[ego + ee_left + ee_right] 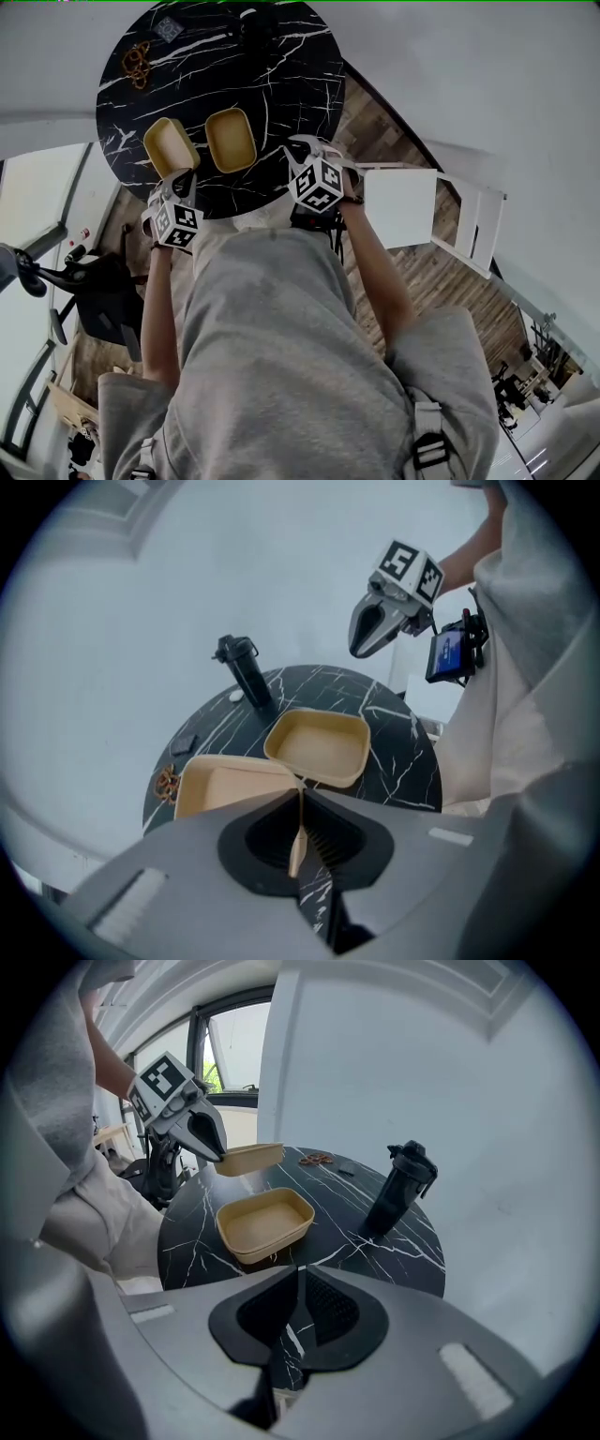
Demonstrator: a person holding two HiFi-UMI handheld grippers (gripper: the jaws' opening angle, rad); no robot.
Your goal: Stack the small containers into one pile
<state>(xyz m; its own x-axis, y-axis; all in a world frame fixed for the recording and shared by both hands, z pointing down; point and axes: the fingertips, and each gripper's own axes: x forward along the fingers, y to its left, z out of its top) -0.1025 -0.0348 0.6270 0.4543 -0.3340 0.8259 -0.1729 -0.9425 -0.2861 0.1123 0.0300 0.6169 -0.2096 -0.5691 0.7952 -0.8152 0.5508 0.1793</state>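
Containers (172,147) (231,140): two; bottle (398,1190): one.

the black marble table's (300,84) near rim lies under a grey top (281,356). at the table's far side a brown tangle (137,62) and a small flat thing (170,28) are too small to name (a dark bottle (253,28) there barely shows). the left gripper (300,794) hides the held container's (220,785) near wall.

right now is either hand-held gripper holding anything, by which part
The left hand-held gripper pinches a tan container by its rim. The right hand-held gripper holds nothing.
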